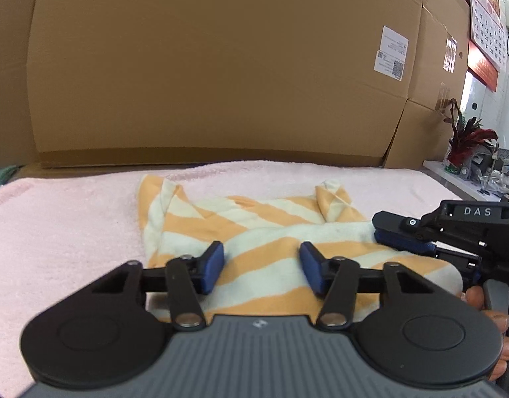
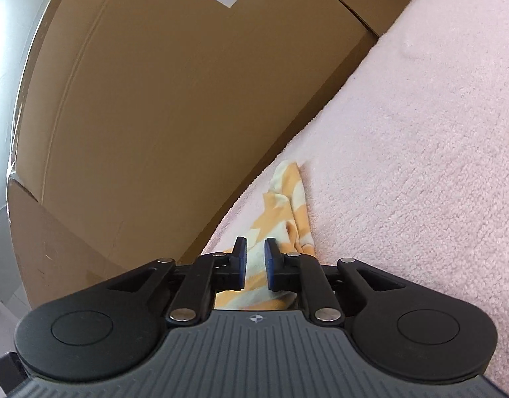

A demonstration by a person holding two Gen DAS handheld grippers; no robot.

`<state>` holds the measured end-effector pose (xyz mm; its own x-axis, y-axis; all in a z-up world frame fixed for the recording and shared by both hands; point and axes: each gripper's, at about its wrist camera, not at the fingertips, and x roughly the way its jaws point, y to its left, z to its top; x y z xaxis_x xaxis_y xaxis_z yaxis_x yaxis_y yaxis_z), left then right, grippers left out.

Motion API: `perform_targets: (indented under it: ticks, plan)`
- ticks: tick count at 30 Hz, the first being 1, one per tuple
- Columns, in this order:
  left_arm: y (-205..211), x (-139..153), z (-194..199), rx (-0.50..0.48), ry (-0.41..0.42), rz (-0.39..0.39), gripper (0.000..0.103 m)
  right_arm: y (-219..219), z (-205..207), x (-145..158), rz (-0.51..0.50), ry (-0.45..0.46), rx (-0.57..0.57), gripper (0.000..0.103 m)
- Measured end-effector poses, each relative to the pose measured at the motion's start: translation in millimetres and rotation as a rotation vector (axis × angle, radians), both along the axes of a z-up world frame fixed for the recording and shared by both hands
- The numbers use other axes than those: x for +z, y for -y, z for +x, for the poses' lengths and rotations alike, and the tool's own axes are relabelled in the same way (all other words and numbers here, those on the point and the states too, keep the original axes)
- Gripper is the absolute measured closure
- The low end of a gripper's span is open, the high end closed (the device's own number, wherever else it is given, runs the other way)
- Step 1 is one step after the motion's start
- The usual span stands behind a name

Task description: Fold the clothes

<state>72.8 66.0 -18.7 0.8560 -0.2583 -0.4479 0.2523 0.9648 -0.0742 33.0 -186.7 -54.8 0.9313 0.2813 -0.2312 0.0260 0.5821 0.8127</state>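
Across the middle of the left wrist view, an orange-and-cream striped shirt [image 1: 271,232] lies on a pink towel [image 1: 65,219] that covers the table. It is partly folded, a sleeve turned up at its far left corner and another at its far right. The left tool [image 1: 261,267] hovers low over the near part of the shirt with its blue pads [image 1: 214,265] apart; striped cloth shows in the gap between them, and nothing is pinched. At the right edge of that view the right tool [image 1: 400,235] comes in sideways, its tips at the shirt's right edge, with a person's fingers [image 1: 476,298] wrapped on its handle below.

From the right wrist view, the right tool [image 2: 254,263] has its pads [image 2: 241,262] close together with a narrow gap left. The shirt [image 2: 287,199] runs away from the tips toward the upper middle of the frame, and cloth shows through the gap, but I cannot tell whether the pads press on it.

Behind the table, big cardboard boxes [image 1: 221,66] fill the upper part of both views, one bearing a white label [image 1: 159,53]. At the upper right of the left wrist view hangs a red calendar [image 1: 486,26], and below it stands a red-leaved plant [image 1: 466,139].
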Motion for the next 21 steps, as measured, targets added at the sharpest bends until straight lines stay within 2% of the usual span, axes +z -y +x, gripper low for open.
perform_targets:
  ticks: [1,3,7,8,9,10,11,13,15,17,18,19,20,21]
  plan:
    - [-5.1,-0.6,-4.2,0.009,0.004,0.001,0.057,-0.7,0.0,-1.1,0.005,0.001,-0.004,0.091]
    - [-21.6,-2.8,-5.1,0.028,-0.011,-0.050,0.057,6.0,0.0,-5.1,0.040,0.001,-0.003,0.091]
    - [-58.5,-5.5,-9.4,0.018,-0.021,-0.233,0.058,21.9,6.4,-7.7,0.081,0.002,0.000,0.091]
    - [-64.1,-5.9,-10.9,0.029,-0.022,-0.246,0.069,21.5,7.1,-7.5,0.078,0.004,0.000,0.090]
    - [-67.2,-6.6,-11.7,0.048,-0.026,-0.235,0.079,20.7,7.7,-7.4,0.074,0.006,0.000,0.089]
    - [-68.9,-8.1,-11.6,0.069,-0.036,-0.220,0.093,21.2,4.8,-4.5,0.064,0.008,-0.002,0.089]
    - [-70.7,-10.1,-11.0,0.086,-0.049,-0.215,0.096,21.8,1.5,-1.3,0.053,0.011,-0.004,0.089]
    - [-74.4,-11.2,-11.3,0.096,-0.058,-0.239,0.096,20.1,-3.0,2.7,0.028,0.038,-0.007,0.083]
    - [-70.6,-11.0,-11.7,0.105,-0.054,-0.220,0.096,18.3,-9.5,7.5,0.006,0.115,0.015,0.083]
    - [-64.3,-10.1,-12.8,0.104,-0.042,-0.186,0.098,11.1,-10.2,13.2,-0.029,0.171,0.097,0.083]
    - [-60.8,-9.7,-13.1,0.102,-0.038,-0.165,0.098,6.9,-5.7,13.5,-0.038,0.160,0.149,0.080]
    - [-58.6,-9.6,-12.7,0.106,-0.043,-0.151,0.094,2.8,-1.0,13.7,-0.046,0.146,0.202,0.066]
    - [-57.4,-9.8,-11.7,0.115,-0.054,-0.140,0.067,-1.4,3.7,13.8,-0.054,0.131,0.254,0.057]
    - [-57.5,-10.2,-9.5,0.129,-0.075,-0.138,0.046,-3.7,4.3,14.0,-0.066,0.116,0.249,0.055]
